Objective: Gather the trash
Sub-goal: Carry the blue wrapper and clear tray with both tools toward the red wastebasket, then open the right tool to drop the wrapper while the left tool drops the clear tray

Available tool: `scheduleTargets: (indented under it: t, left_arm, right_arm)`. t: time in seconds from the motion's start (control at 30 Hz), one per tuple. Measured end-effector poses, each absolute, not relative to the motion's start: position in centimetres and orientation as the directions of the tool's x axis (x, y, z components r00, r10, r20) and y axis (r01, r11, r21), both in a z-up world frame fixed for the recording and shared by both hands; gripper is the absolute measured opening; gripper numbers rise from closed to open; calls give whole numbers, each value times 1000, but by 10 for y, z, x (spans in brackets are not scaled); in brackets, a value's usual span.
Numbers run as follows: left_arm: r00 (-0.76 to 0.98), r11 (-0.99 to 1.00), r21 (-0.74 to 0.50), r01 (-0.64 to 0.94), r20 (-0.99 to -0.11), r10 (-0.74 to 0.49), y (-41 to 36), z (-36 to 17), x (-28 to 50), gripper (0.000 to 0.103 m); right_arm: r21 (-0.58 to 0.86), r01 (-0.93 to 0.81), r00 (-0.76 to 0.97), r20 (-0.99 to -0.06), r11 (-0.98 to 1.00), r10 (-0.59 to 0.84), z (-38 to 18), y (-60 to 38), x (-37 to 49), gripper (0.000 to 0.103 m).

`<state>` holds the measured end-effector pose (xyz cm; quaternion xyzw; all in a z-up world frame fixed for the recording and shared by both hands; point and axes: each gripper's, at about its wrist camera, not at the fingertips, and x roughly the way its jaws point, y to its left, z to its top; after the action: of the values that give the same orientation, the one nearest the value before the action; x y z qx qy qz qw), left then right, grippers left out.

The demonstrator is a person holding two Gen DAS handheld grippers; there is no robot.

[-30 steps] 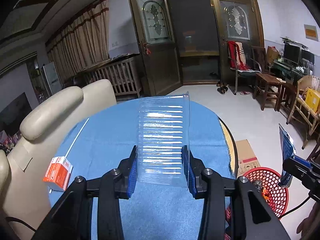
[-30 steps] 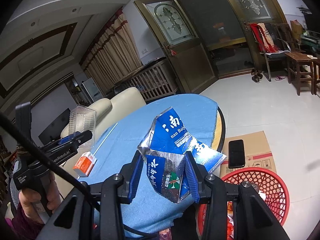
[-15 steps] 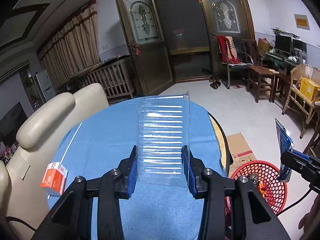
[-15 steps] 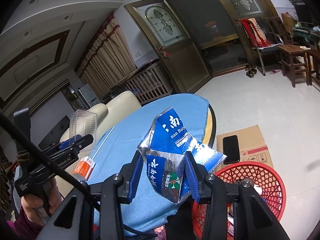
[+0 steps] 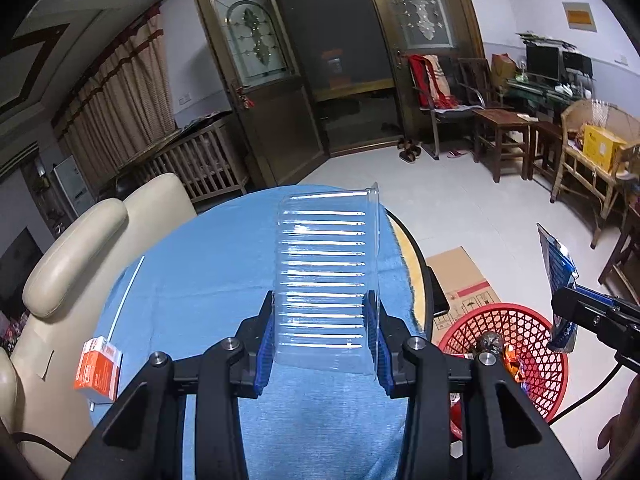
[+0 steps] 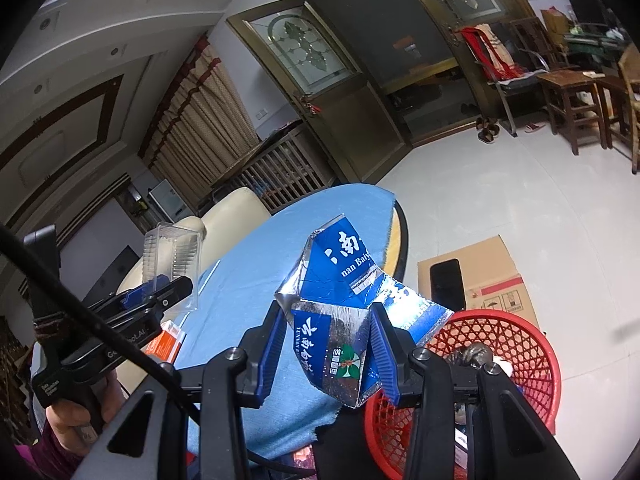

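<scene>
1. The left gripper sits at the bottom centre of the left wrist view, its blue pads clamped on the two sides of a clear ribbed plastic container, which stands up from the jaws toward the middle of the frame.
2. The right gripper fills the bottom centre of the right wrist view and pinches a crumpled blue and silver carton between its pads; the carton spreads up and to the right.
3. A red mesh basket stands on the floor at the lower right of that view, partly behind the carton, with some scraps inside.
4. The round table with a blue cloth occupies the lower middle of the left wrist view.
5. A small orange box lies on the cloth at the lower left.
6. A flattened cardboard sheet lies on the floor just beyond the basket, with a dark phone on it.
</scene>
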<state>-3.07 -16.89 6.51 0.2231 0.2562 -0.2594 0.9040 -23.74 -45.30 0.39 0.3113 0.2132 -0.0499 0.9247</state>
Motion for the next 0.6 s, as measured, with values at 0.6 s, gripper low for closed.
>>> scheduleTargets:
  t: [0.6]
  left_arm:
    - [371,548,64,834,-800,-471,-235,11,-40,43]
  right_arm:
    - [721,278,902,-423,634,85,-52,-512,-255,45]
